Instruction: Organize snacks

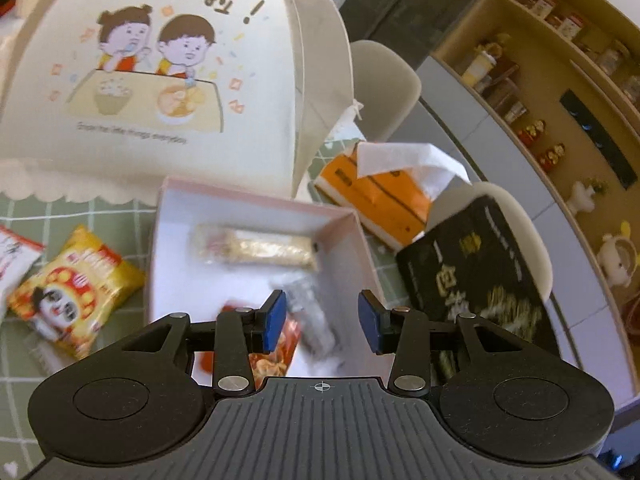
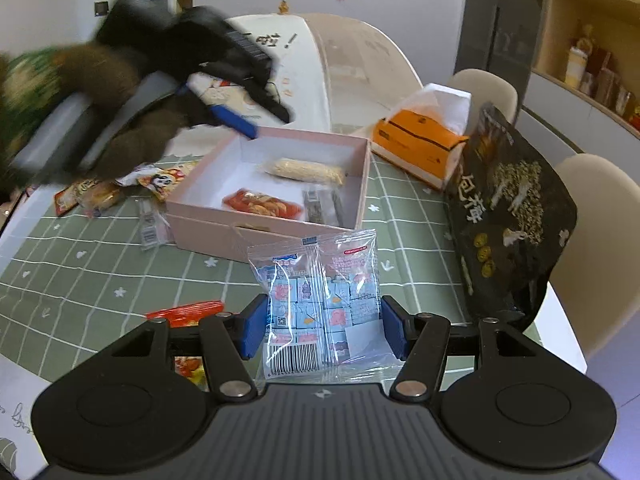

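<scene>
The right claw is clamped on a clear packet of small blue and pink wrapped sweets, its blue pads pressing the packet's two sides, and holds it above the green checked worktop just in front of the pink box. The left claw stands partly spread with nothing between its pads, hanging over the near edge of that same box; in the right wrist view it shows as a blurred dark shape with one blue pad near the box's far left corner, carried by a hand in a brown fuzzy sleeve. Inside the box lie a pale rice bar toward the back, a red pouch in front of it, and a clear grey wrapper just beside the pouch on its right. To the left of the box, on the worktop, lies a yellow-red bag with a face printed on it, among other loose snack packets. An orange tissue pack lies to the right of the box, and a large black bag stands tilted beside it. A white mesh food cover with a cartoon of two children stands behind the box.
</scene>
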Tool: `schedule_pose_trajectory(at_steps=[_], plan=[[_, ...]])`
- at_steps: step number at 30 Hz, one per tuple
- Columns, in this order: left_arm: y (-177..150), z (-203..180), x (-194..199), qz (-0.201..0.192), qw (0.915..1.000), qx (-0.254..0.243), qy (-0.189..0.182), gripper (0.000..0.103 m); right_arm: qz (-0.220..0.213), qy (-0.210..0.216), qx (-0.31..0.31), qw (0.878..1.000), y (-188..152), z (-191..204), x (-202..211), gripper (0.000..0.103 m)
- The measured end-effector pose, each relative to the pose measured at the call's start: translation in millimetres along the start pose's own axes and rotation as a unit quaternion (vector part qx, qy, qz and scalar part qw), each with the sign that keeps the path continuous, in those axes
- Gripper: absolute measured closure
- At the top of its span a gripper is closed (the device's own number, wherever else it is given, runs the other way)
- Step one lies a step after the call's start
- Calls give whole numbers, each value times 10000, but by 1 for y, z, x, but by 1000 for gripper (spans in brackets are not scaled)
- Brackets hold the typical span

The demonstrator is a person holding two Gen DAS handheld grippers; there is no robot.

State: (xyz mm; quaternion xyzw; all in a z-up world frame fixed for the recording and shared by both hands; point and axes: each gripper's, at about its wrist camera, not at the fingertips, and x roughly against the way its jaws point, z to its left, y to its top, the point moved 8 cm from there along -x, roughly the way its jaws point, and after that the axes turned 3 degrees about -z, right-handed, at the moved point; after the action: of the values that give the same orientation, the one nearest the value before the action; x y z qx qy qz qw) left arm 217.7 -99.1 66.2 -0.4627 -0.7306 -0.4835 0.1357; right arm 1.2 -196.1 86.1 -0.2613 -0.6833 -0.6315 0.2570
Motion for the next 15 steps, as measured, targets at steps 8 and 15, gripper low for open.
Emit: schedule_pose_trajectory(at_steps=[8, 15], plan=[[-59, 41, 69, -569, 9972, 252, 411, 59, -721, 522, -304, 9956, 116, 9, -40, 37], [-83, 89, 101, -439, 9926, 247, 1103, 59, -280, 856, -763, 9930, 142, 12, -91, 30]])
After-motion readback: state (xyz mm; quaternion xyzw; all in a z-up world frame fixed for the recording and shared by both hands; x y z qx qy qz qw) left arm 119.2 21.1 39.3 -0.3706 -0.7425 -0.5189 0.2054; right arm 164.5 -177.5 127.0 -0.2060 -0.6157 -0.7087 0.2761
